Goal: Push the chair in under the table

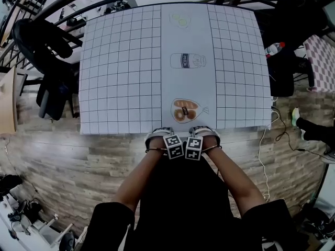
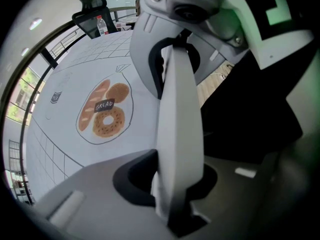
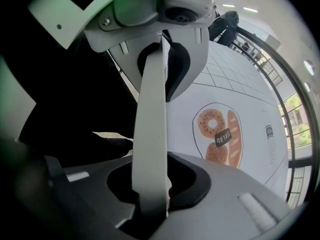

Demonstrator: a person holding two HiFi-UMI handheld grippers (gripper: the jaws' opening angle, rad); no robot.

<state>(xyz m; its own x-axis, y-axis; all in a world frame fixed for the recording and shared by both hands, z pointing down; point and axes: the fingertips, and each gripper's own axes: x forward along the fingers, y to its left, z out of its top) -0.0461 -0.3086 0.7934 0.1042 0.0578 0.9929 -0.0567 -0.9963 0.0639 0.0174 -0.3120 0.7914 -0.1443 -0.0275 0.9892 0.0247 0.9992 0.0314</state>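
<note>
now | left gripper (image 1: 161, 140), right gripper (image 1: 204, 137): clenched together, nothing seen between | chair (image 1: 178, 208), seemingly the dark mass, directly beneath and behind both | table (image 1: 120, 88) edge just ahead | equally near, push forward

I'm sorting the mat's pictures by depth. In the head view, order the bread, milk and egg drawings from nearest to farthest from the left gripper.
1. Bread drawing: just beyond the left gripper, slightly to its right.
2. Milk bottle drawing: middle of the centre strip.
3. Egg drawing: far end.
</note>
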